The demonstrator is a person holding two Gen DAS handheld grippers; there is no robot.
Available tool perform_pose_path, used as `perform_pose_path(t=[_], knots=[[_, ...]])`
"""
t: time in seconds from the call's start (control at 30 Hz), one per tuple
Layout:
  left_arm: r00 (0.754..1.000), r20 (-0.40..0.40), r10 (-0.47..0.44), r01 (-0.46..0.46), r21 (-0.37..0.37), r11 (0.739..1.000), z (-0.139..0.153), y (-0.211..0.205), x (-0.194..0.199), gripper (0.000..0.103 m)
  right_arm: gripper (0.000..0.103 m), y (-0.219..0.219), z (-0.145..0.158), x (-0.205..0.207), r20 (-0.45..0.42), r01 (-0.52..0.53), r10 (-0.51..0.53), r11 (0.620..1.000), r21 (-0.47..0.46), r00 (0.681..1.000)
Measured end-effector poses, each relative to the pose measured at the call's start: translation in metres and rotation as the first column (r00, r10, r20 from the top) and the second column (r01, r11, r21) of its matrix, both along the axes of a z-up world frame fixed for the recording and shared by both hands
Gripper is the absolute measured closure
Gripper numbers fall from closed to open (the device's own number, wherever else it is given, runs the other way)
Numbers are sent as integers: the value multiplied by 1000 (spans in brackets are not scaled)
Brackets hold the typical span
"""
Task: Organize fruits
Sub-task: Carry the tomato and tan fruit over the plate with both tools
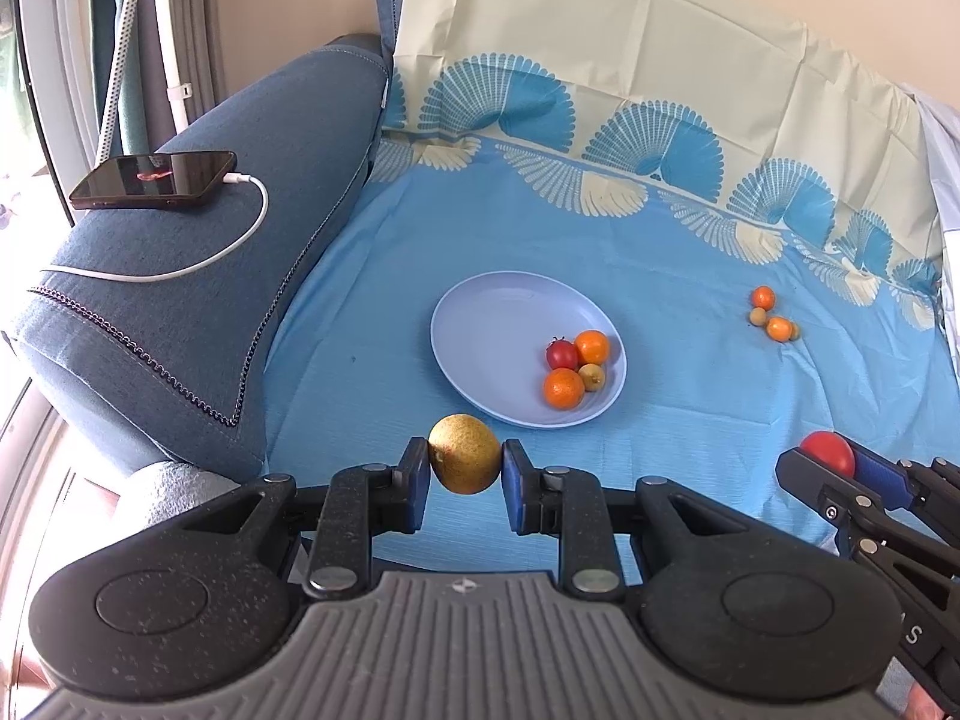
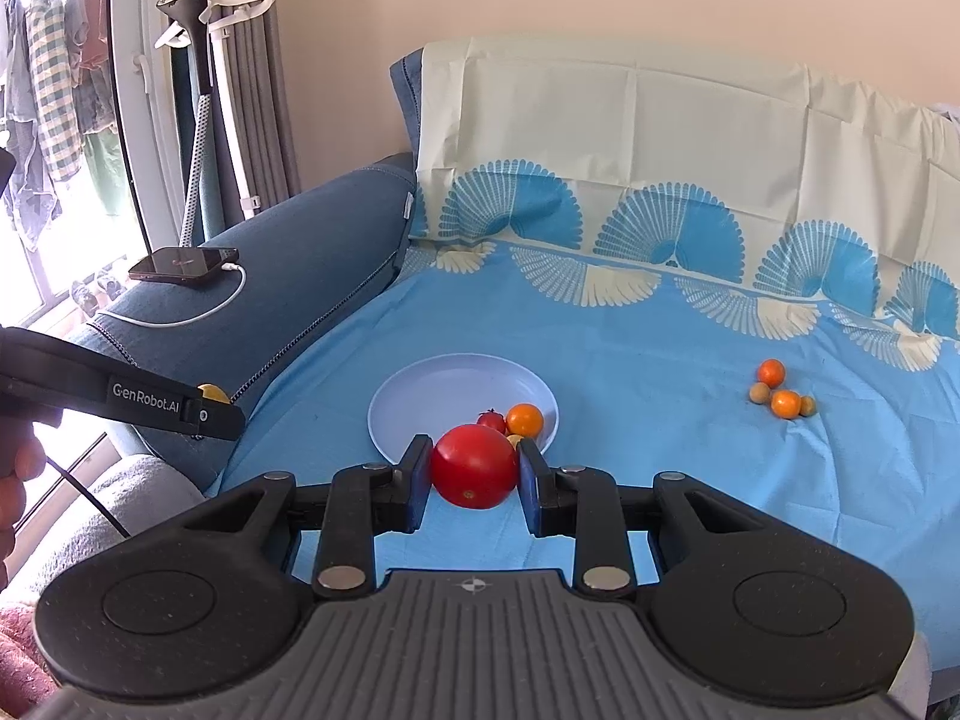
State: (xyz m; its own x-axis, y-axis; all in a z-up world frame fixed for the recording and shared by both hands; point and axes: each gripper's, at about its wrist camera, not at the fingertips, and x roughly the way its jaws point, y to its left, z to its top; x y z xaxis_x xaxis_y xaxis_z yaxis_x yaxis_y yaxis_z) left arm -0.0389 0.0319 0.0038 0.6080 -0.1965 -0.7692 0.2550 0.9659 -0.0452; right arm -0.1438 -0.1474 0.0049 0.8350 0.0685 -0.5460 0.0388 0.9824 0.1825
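My left gripper [image 1: 465, 461] is shut on a yellow-brown round fruit [image 1: 464, 453], held just in front of the pale blue plate [image 1: 480, 324]. The plate holds two oranges [image 1: 564, 388], a small red fruit [image 1: 561, 354] and a small yellow-green fruit [image 1: 591, 376]. My right gripper [image 2: 474, 468] is shut on a large red tomato [image 2: 474, 465], held in front of the plate [image 2: 432, 390]. It also shows at the right of the left wrist view [image 1: 828, 456]. Several small orange and green fruits [image 1: 773, 315] [image 2: 780, 393] lie on the blue sheet to the right.
A blue sofa armrest [image 1: 198, 276] stands on the left with a phone [image 1: 153, 179] and white charging cable [image 1: 198, 261] on it. A patterned blue and cream sheet [image 1: 660, 228] covers the seat and backrest. A garment steamer [image 2: 192, 90] stands by the window.
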Motion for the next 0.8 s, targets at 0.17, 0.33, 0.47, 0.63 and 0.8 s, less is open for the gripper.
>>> perform_pose_path(t=[0.17, 0.33, 0.47, 0.63, 0.8], knots=[[1000, -11, 9, -9, 9, 1000, -4, -4, 4, 75, 72, 0, -2, 6, -16, 2, -2, 1000, 5, 1000], [1000, -17, 19, -19, 15, 1000, -8, -8, 15, 75, 72, -2, -6, 14, -28, 9, -9, 1000, 9, 1000], [1000, -13, 28, -28, 20, 999, -9, -11, 31, 75, 72, -5, -10, 26, -39, 15, -14, 1000, 15, 999], [999, -20, 33, -32, 37, 999, -15, -22, 58, 75, 72, -7, -19, 48, -51, 13, -12, 1000, 17, 999], [999, -44, 33, -30, 58, 998, -31, -37, 90, 75, 72, -11, -35, 80, -80, 3, -1, 1000, 29, 997]])
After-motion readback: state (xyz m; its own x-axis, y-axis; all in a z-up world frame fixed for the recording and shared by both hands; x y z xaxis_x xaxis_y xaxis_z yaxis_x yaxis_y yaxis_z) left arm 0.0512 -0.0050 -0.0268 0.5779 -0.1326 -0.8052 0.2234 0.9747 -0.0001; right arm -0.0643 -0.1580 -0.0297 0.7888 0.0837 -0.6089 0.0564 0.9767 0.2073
